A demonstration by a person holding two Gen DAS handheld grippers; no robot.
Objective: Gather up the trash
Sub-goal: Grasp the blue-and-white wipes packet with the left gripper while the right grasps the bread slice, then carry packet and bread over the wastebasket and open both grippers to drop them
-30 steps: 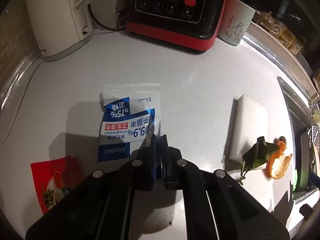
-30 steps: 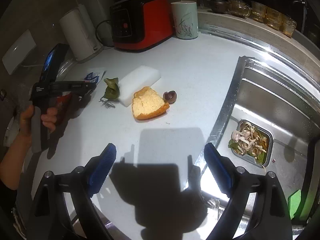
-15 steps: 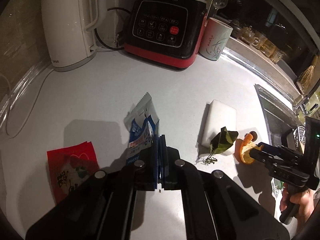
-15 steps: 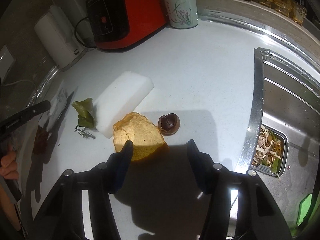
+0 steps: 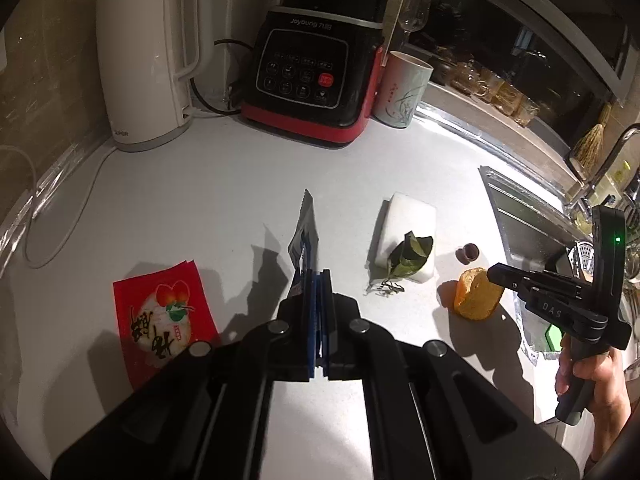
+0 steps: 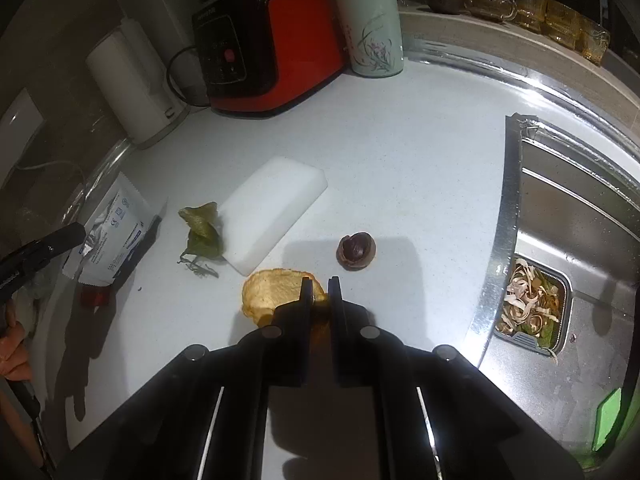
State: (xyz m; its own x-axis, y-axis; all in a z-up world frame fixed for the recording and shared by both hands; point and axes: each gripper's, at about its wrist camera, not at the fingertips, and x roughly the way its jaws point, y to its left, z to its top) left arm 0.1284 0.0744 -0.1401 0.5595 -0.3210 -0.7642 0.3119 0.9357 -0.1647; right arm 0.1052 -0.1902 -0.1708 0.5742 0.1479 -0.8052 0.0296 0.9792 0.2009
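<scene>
left tongs [image 5: 318, 280]: wipe packet [image 5: 305, 236] pinched, held off bench [image 5: 400, 168] | right tongs [image 6: 320, 286]: orange peel [image 6: 276, 292] gripped at its 3 o'clock edge | lift advised straight, grip kept firm

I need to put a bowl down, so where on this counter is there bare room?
Bare counter lies between the ceramic cup, white sponge and sink. It is crowded around the sponge: leaf, orange peel, brown shell.
</scene>
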